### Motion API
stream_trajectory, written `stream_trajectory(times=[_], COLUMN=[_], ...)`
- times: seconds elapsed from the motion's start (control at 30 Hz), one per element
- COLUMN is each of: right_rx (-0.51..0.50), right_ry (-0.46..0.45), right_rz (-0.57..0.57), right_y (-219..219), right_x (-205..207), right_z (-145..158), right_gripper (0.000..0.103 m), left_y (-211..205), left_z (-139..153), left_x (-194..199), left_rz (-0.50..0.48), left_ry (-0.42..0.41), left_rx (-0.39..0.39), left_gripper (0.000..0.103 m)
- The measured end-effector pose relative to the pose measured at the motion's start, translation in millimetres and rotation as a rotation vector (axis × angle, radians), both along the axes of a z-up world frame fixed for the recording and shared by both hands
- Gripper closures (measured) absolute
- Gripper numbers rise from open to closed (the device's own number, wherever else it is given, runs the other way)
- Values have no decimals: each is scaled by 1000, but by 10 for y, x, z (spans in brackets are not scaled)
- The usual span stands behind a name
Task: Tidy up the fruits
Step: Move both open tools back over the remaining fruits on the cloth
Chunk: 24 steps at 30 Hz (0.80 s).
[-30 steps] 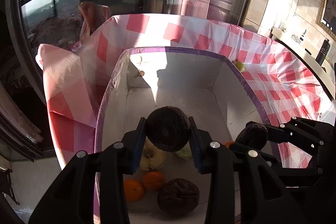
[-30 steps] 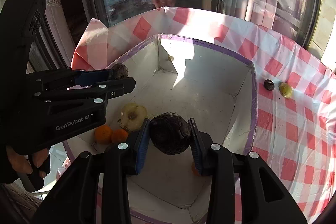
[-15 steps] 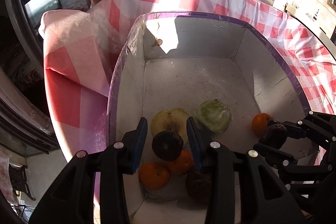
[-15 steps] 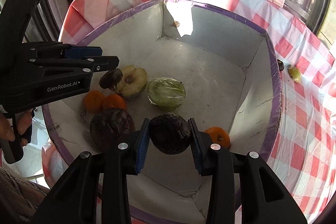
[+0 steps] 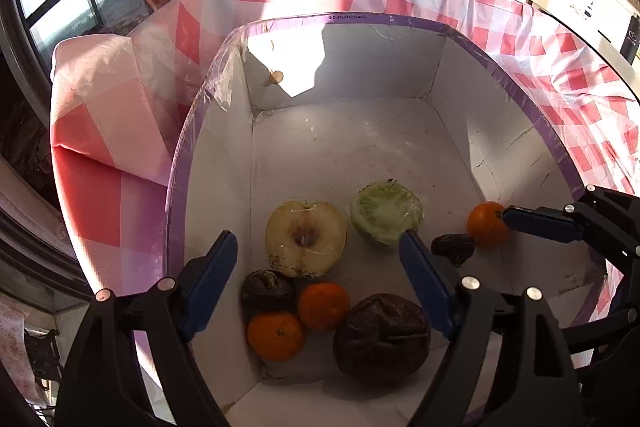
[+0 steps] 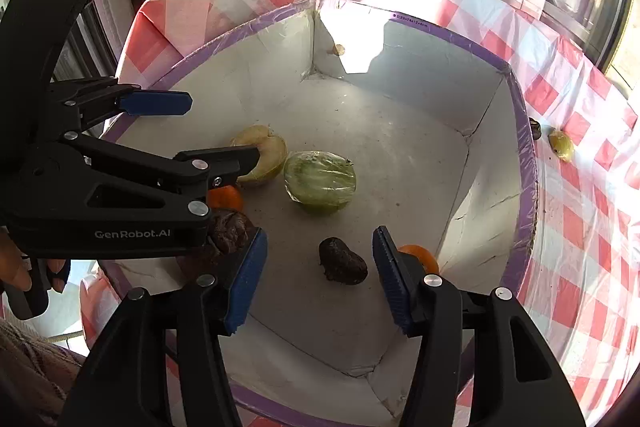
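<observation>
Fruits lie scattered over the near half of the white box (image 5: 224, 211), whose rim is edged in purple tape. In the left wrist view a halved apple (image 5: 306, 237) sits cut face up, with a wrapped green half fruit (image 5: 386, 213) just to its right. Nearer than the apple, a small dark wrinkled fruit (image 5: 268, 289) touches two oranges (image 5: 324, 305) (image 5: 276, 335), and a large dark wrinkled fruit (image 5: 382, 337) rests just right of them. Farther right, a third orange (image 5: 486, 225) sits close to the box's right wall, with another small dark fruit (image 5: 454, 249) just beside it on its left.

The left gripper (image 5: 316, 279) hangs above the near left cluster, its blue-padded jaws spread wide and holding nothing — the apple, the two oranges and the small dark fruit show in the gap between them. The right gripper (image 6: 318, 277) is likewise spread wide and empty; between its pads in its own view lies the small dark fruit (image 6: 342, 261) on the box floor, apart from both pads, and the third orange (image 6: 418, 257) peeks out behind the right pad.

The box stands on a red and white checked cloth (image 6: 580, 227). Out on that cloth, right of the box, lie a small yellow-green fruit (image 6: 560, 145) and a tiny dark piece (image 6: 535, 129) at the rim — well apart from both grippers.
</observation>
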State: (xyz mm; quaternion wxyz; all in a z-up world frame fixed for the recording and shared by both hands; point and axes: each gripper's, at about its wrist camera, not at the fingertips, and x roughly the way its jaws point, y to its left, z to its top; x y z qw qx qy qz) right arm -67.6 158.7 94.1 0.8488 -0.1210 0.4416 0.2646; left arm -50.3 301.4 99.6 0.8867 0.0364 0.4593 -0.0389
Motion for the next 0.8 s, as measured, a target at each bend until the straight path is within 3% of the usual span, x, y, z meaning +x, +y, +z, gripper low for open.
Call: stream_trajectory(times=[0.23,0.6,0.63,0.7,0.8], right_rx=[1,25,23,16,32], right_ry=[-11,-36,-41,-48,-58], right_rz=[26,40,41,19,17], right_y=[38,20,13,-32,-125], right_x=[-60,-105,-115,-129,-154], right_z=[0,21,29,42,73], right_gripper=[39,36,36,21,22], left_y=[-5,-22,-22,-4,44], left_z=[9,-12,-8,14,63], left_x=[-33,-65,-66,-78,-79], left_rz=[5,19,23,38,79], left_ry=[-9,-4,-4,-13,-27], left_rx=[18,38,35,10,-49], left_gripper=[9,9,9,9,7])
